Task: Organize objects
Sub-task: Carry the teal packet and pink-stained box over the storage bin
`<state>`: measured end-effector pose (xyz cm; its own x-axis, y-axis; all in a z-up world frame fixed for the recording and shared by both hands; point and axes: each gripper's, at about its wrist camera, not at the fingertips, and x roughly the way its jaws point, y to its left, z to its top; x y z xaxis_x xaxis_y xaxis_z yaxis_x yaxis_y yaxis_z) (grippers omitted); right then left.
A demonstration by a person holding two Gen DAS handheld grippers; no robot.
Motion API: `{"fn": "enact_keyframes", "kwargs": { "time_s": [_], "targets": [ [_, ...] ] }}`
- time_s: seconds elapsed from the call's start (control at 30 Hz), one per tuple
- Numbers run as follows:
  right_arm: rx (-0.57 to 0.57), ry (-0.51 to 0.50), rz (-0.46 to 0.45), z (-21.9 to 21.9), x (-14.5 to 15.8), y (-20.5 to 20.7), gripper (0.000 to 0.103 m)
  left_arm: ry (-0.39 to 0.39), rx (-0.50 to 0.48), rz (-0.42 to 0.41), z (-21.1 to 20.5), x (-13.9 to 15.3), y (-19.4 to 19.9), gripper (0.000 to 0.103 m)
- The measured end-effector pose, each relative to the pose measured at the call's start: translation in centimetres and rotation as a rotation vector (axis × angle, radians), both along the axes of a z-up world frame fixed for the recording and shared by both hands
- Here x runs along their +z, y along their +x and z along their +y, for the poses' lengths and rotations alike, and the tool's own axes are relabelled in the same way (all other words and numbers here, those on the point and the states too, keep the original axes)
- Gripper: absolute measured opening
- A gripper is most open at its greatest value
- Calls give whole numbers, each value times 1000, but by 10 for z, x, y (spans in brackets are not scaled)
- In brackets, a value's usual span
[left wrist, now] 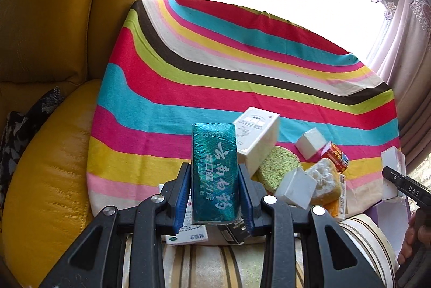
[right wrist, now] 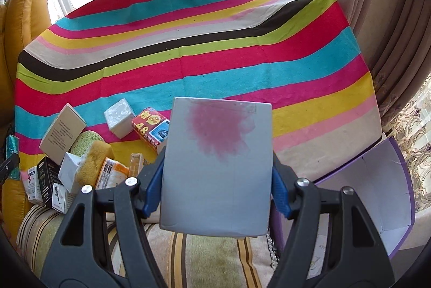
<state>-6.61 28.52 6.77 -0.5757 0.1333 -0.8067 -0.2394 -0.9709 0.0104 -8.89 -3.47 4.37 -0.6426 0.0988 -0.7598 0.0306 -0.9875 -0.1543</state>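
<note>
My left gripper (left wrist: pixel 214 188) is shut on a teal box (left wrist: pixel 214 174) with white Chinese lettering, held upright above the near edge of the striped cloth (left wrist: pixel 215 64). My right gripper (right wrist: pixel 218 180) is shut on a white box (right wrist: pixel 218 169) with a pink stain, held above the cloth (right wrist: pixel 215 45). A pile lies at the near side: a tall white box (left wrist: pixel 258 139), a green sponge (left wrist: pixel 277 166), a yellow sponge (left wrist: pixel 326 180), white cubes (left wrist: pixel 312 142), a red box (left wrist: pixel 336 158). The pile also shows in the right wrist view (right wrist: pixel 89 153).
A yellow leather sofa (left wrist: pixel 54 72) stands left of the cloth. An open purple-edged box (right wrist: pixel 377 193) lies at the near right. Curtains (right wrist: pixel 390 45) hang on the right. A striped cushion (right wrist: pixel 202 255) is below the grippers. The far part of the cloth is bare.
</note>
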Motion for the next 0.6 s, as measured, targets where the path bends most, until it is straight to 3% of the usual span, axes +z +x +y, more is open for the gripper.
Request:
{"fn": "enact_keyframes", "kwargs": {
  "time_s": [0.6],
  "targets": [
    [16, 88, 61, 25, 31, 83, 70, 59, -313, -2, 132, 22, 52, 35]
  ]
}}
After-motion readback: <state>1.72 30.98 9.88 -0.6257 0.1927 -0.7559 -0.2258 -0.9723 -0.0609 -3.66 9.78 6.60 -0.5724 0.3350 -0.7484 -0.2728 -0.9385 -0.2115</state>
